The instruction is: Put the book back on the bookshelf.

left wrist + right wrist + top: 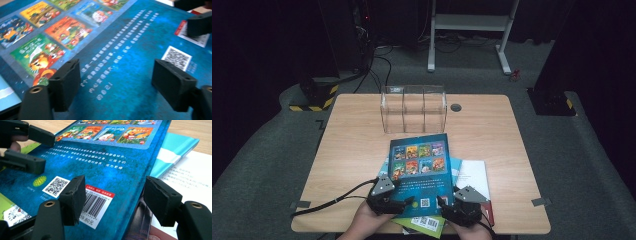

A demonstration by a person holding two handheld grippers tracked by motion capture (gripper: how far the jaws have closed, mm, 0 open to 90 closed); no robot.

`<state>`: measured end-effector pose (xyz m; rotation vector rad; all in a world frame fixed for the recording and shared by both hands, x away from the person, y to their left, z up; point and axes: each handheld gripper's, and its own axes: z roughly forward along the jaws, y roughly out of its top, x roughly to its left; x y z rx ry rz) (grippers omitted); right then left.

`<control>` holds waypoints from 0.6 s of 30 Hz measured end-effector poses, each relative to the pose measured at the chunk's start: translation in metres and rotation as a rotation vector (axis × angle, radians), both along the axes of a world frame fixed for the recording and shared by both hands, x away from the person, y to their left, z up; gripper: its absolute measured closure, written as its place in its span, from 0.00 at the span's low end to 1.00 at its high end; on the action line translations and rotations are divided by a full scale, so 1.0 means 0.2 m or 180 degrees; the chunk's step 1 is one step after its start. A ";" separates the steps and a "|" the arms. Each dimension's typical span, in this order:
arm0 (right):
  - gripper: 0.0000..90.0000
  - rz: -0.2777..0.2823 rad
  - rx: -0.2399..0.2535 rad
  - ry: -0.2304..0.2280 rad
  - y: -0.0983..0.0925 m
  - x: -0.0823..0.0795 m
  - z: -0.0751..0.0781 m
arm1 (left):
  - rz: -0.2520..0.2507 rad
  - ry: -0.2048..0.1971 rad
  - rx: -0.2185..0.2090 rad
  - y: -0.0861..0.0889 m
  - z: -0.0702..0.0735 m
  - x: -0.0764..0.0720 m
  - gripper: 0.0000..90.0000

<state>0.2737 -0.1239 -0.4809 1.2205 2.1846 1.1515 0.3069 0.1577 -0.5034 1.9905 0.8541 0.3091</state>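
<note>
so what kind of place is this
Probably a lab or recording studio rather than a home: a lone wooden table stands on grey carpet, dark curtains hang around it, cables trail across the floor, and hazard-striped weights sit behind it.

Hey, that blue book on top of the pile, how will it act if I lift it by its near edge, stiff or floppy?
The blue book looks thin with a flat, board-like cover, so probably fairly stiff and light. Its glossy cover may slip between pads. It lies on an uneven pile over a white book and a green book, so a push would likely slide it off them.
</note>
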 end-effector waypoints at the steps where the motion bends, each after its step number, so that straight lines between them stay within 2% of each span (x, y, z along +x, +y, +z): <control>1: 0.38 0.0000 0.0000 0.0000 0.00 0.00 0.00 | 0.0000 0.0000 0.0000 0.00 0.00 0.00 0.26; 4: 0.39 0.0013 0.0012 -0.0003 0.00 -0.01 0.00 | 0.0186 0.0002 0.0076 0.06 0.01 0.03 0.26; 6: 0.39 0.0014 0.0013 -0.0004 0.00 -0.01 0.00 | 0.0305 0.0039 0.0070 0.10 0.01 0.04 0.26; 7: 0.38 0.0018 0.0014 -0.0007 -0.01 -0.01 0.00 | 0.0305 0.0039 0.0070 0.10 0.01 0.04 0.26; 10: 0.38 0.0024 0.0016 -0.0007 -0.01 0.00 0.00 | 0.0501 0.0179 0.0050 0.17 0.00 0.08 0.25; 11: 0.38 0.0023 0.0015 -0.0010 -0.01 -0.01 0.00 | 0.0580 0.0264 0.0055 0.19 -0.01 0.09 0.24; 12: 0.38 0.0020 0.0016 -0.0007 -0.01 -0.01 0.00 | 0.0580 0.0264 0.0055 0.19 -0.01 0.09 0.22; 13: 0.38 0.0020 0.0014 -0.0006 -0.01 -0.01 0.00 | 0.0586 0.0422 -0.0060 0.20 -0.03 0.10 0.21; 14: 0.38 0.0022 0.0014 -0.0008 -0.01 0.00 0.00 | 0.0586 0.0422 -0.0060 0.20 -0.03 0.10 0.21; 15: 0.38 0.0022 0.0015 -0.0008 -0.01 0.00 0.00 | 0.0530 0.0528 -0.0160 0.20 -0.04 0.11 0.21; 17: 0.38 0.0018 0.0021 -0.0005 -0.01 0.00 0.00 | 0.0475 0.0480 -0.0215 0.18 -0.04 0.09 0.24; 18: 0.38 0.0017 0.0015 -0.0003 -0.01 0.00 0.00 | 0.0474 0.0459 -0.0187 0.16 -0.04 0.08 0.18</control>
